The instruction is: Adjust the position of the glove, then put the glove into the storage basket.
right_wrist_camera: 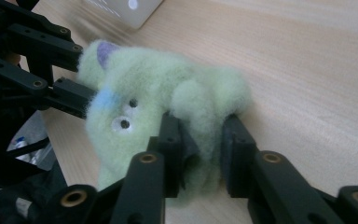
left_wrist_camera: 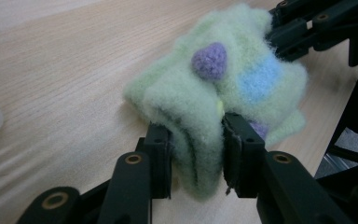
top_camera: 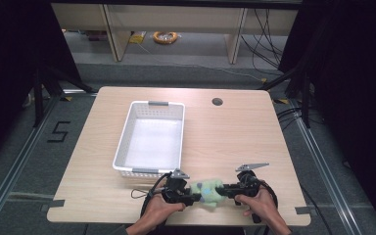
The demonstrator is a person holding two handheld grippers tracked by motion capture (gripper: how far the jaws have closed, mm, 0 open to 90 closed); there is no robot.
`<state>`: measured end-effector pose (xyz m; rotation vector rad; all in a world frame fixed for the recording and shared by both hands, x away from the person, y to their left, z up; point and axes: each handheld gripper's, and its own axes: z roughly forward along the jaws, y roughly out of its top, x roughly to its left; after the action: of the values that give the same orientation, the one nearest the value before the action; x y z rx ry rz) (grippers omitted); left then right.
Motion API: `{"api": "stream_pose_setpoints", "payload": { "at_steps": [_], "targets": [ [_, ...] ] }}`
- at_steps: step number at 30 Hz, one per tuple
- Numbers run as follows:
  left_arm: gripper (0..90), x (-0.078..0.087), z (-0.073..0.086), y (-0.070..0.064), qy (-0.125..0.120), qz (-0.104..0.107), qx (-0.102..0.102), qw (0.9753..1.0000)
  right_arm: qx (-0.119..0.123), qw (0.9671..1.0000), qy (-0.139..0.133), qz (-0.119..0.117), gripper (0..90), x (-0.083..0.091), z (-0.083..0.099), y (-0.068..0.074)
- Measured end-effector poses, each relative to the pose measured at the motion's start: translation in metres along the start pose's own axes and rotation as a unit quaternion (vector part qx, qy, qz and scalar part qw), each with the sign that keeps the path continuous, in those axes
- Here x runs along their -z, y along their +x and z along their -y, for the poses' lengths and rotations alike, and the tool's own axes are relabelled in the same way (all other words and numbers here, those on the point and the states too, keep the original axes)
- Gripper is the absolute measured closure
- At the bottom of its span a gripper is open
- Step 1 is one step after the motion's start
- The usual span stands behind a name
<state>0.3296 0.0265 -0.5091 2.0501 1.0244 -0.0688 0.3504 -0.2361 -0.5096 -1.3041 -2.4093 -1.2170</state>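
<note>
A fuzzy pale-green sock (top_camera: 208,191) with purple and blue patches is held near the table's front edge, between both grippers. My left gripper (top_camera: 192,198) is shut on one end of the sock (left_wrist_camera: 200,140), the fabric pinched between its jaws. My right gripper (top_camera: 227,190) is shut on the other end of the sock (right_wrist_camera: 205,126). In the left gripper view the right gripper's black arms (left_wrist_camera: 317,28) reach the sock from the far side. Two small googly eyes show on the sock in the right gripper view.
A white plastic basket (top_camera: 152,139) stands empty on the wooden table (top_camera: 235,137), just beyond my left gripper. A round cable hole (top_camera: 217,102) sits at the table's far side. Shelving legs and cables lie on the floor behind.
</note>
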Motion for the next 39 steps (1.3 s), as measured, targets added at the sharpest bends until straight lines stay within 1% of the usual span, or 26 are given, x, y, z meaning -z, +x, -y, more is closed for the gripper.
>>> {"api": "stream_pose_setpoints", "payload": {
  "at_steps": [2, 4, 9, 11, 13, 14, 15, 17, 18, 19, 20, 21, 24, 25, 26, 27, 29, 30, 31, 32, 34, 35, 36, 37, 38, 39],
  "targets": [
    [68.2, 0.001, 0.001, -0.001, -0.002, -0.003, 0.000, 1.0000, 0.015, 0.9999, -0.006, 0.001, 76.1, 0.000, 0.000, 0.003],
    [69.6, 0.003, 0.001, -0.001, 0.002, 0.002, -0.011, 0.9999, 0.025, 0.9997, -0.006, 0.004, 76.9, 0.001, -0.001, 0.005],
    [71.1, 0.006, 0.002, -0.002, -0.001, 0.004, -0.013, 0.9999, 0.028, 0.9995, -0.013, 0.013, 78.5, 0.003, 0.000, 0.008],
    [71.6, 0.008, 0.002, -0.003, -0.001, 0.005, -0.013, 0.9999, 0.035, 0.9991, -0.021, 0.008, 78.8, 0.003, 0.000, 0.011],
    [72.2, 0.011, 0.003, -0.003, -0.005, 0.010, -0.016, 0.9998, 0.027, 0.9995, -0.019, 0.002, 79.0, 0.003, 0.000, 0.015],
    [72.4, 0.012, 0.003, -0.004, -0.006, 0.010, -0.014, 0.9998, 0.041, 0.9989, -0.023, 0.007, 79.0, 0.003, -0.001, 0.013],
    [72.5, 0.014, 0.003, -0.004, -0.004, 0.012, -0.019, 0.9997, 0.040, 0.9990, -0.021, 0.004, 79.1, 0.004, -0.001, 0.014],
    [72.6, 0.017, 0.003, -0.005, -0.008, 0.011, -0.018, 0.9997, 0.038, 0.9990, -0.021, 0.008, 79.1, 0.005, -0.002, 0.016],
    [72.6, 0.017, 0.003, -0.006, -0.011, 0.009, -0.018, 0.9997, 0.032, 0.9993, -0.018, 0.002, 79.2, 0.005, -0.002, 0.018],
    [72.7, 0.019, 0.004, -0.006, -0.011, 0.012, -0.018, 0.9997, 0.034, 0.9992, -0.021, 0.007, 79.2, 0.005, -0.002, 0.019],
    [72.7, 0.020, 0.003, -0.006, -0.008, 0.018, -0.021, 0.9996, 0.036, 0.9991, -0.020, 0.000, 79.3, 0.006, -0.003, 0.019],
    [72.7, 0.021, 0.003, -0.007, -0.011, 0.016, -0.021, 0.9996, 0.043, 0.9988, -0.026, -0.003, 79.3, 0.006, -0.003, 0.019],
    [72.8, 0.025, 0.003, -0.008, -0.011, 0.019, -0.025, 0.9994, 0.041, 0.9988, -0.026, -0.007, 79.3, 0.007, -0.004, 0.022],
    [72.9, 0.027, 0.003, -0.008, -0.012, 0.019, -0.028, 0.9993, 0.046, 0.9985, -0.028, -0.004, 79.4, 0.007, -0.005, 0.023],
    [72.9, 0.030, 0.003, -0.009, -0.017, 0.018, -0.027, 0.9993, 0.026, 0.9994, -0.020, -0.008, 79.4, 0.009, -0.005, 0.028],
    [72.9, 0.032, 0.003, -0.009, -0.019, 0.020, -0.026, 0.9993, 0.048, 0.9984, -0.030, -0.005, 79.4, 0.009, -0.007, 0.027],
    [72.9, 0.038, 0.002, -0.010, -0.025, 0.028, -0.027, 0.9990, 0.050, 0.9983, -0.029, 0.000, 79.4, 0.013, -0.010, 0.032],
    [72.9, 0.040, 0.002, -0.011, -0.032, 0.029, -0.021, 0.9988, 0.052, 0.9981, -0.031, 0.001, 79.4, 0.014, -0.011, 0.035],
    [72.9, 0.046, -0.001, -0.012, -0.036, 0.031, -0.022, 0.9986, 0.036, 0.9989, -0.030, -0.008, 79.5, 0.015, -0.011, 0.040],
    [73.0, 0.048, -0.001, -0.012, -0.036, 0.031, -0.026, 0.9985, 0.052, 0.9978, -0.040, -0.005, 79.4, 0.018, -0.013, 0.042],
    [73.0, 0.055, -0.004, -0.013, -0.040, 0.029, -0.033, 0.9982, 0.048, 0.9979, -0.042, -0.010, 79.5, 0.022, -0.017, 0.048],
    [72.9, 0.059, -0.006, -0.013, -0.042, 0.030, -0.033, 0.9981, 0.064, 0.9968, -0.047, -0.007, 79.5, 0.023, -0.019, 0.049],
    [72.9, 0.062, -0.008, -0.013, -0.043, 0.035, -0.031, 0.9980, 0.056, 0.9973, -0.046, -0.013, 79.5, 0.024, -0.021, 0.053],
    [72.9, 0.066, -0.010, -0.013, -0.045, 0.032, -0.030, 0.9980, 0.063, 0.9970, -0.045, -0.008, 79.5, 0.026, -0.025, 0.054],
    [72.9, 0.069, -0.011, -0.012, -0.047, 0.034, -0.028, 0.9979, 0.053, 0.9975, -0.044, -0.014, 79.4, 0.027, -0.027, 0.057],
    [73.0, 0.072, -0.013, -0.012, -0.048, 0.031, -0.034, 0.9978, 0.057, 0.9971, -0.048, -0.019, 79.5, 0.028, -0.030, 0.059]
  ]
}}
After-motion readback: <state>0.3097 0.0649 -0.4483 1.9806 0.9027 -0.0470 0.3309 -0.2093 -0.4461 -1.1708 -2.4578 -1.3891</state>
